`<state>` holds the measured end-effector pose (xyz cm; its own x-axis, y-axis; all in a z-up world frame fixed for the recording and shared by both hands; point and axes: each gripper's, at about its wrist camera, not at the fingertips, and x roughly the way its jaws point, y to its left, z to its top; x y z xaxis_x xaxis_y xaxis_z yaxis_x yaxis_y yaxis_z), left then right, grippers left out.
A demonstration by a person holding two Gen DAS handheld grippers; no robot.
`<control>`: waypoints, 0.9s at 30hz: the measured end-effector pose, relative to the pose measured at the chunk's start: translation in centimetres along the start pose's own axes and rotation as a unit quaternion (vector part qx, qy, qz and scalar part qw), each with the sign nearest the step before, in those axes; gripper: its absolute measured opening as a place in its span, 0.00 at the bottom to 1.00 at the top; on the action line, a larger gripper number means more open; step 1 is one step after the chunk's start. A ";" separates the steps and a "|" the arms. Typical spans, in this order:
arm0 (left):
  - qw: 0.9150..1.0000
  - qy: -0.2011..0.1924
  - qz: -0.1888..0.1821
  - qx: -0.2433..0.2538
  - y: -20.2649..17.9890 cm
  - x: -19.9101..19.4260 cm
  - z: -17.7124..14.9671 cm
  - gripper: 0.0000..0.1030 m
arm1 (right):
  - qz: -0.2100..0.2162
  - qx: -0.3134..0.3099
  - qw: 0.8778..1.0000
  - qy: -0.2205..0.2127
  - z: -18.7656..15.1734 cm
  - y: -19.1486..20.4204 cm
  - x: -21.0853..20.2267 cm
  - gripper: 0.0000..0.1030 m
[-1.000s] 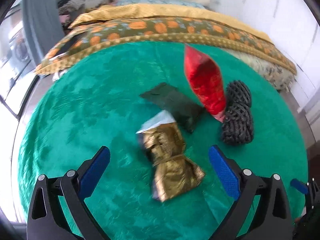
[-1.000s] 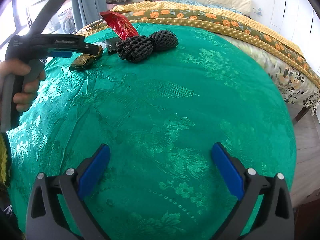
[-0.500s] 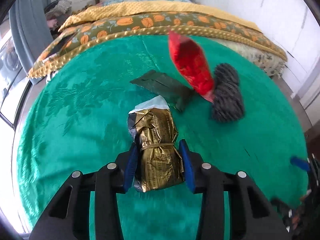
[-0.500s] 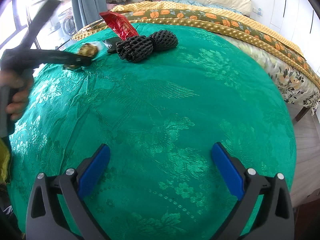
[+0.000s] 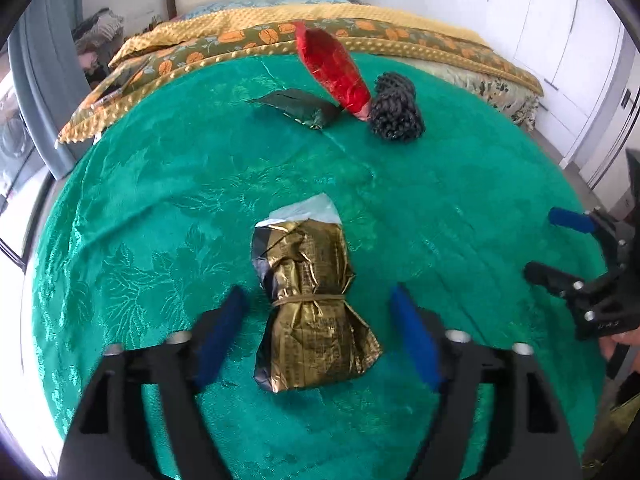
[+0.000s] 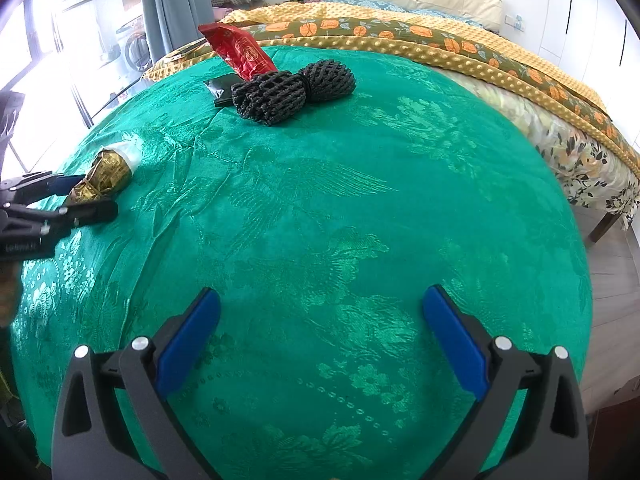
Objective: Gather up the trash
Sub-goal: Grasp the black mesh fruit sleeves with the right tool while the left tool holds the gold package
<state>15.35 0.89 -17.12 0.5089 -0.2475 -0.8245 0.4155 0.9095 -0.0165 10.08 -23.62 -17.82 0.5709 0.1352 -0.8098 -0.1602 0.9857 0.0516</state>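
The left gripper [image 5: 316, 332], its jaws just spread apart and straddling without touching the gold foil packet [image 5: 310, 300] lying on the green bedspread [image 5: 440, 184], should pinch the rubber-banded waist, as crinkly foil probably feels light, crushable and slick.

Crumpled gold wrapper [image 5: 312, 308] lying near, red packet [image 5: 334, 68] propped far
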 end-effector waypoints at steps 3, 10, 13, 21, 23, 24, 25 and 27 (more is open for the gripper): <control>1.000 -0.003 0.016 0.002 0.2 0.3 -0.3 0.89 | 0.009 0.010 1.000 0.009 0.8 -0.2 0.2 0.96; 1.000 -0.002 0.023 -0.012 0.7 0.6 -0.2 0.95 | 0.058 0.073 0.996 -0.018 8.7 0.1 1.8 0.95; 1.000 -0.002 0.022 -0.013 0.7 0.6 -0.2 0.95 | 0.073 0.091 0.993 -0.026 12.3 1.3 3.5 0.95; 1.000 -0.002 0.021 -0.014 0.7 0.7 -0.2 0.95 | 0.013 0.120 0.992 0.018 15.7 1.6 8.8 0.54; 1.000 -0.002 0.022 -0.013 0.7 0.7 -0.2 0.95 | 0.019 0.124 0.992 0.015 15.0 0.8 8.2 0.49; 1.000 -0.002 0.022 -0.013 0.7 0.7 -0.2 0.95 | 0.019 0.117 0.993 0.014 14.6 0.5 7.7 0.48; 1.000 -0.002 0.022 -0.013 0.7 0.7 -0.2 0.95 | 0.020 0.097 0.995 0.014 14.0 0.3 6.7 0.47; 1.000 -0.002 0.021 -0.013 0.7 0.7 -0.2 0.95 | 0.027 0.057 0.998 0.017 12.7 0.2 5.0 0.47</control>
<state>15.84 1.46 -17.79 0.5296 -0.2096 -0.8219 0.3729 0.9279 0.0037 23.10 -21.48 -14.42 0.5350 0.1871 -0.8239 -0.0971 0.9823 0.1600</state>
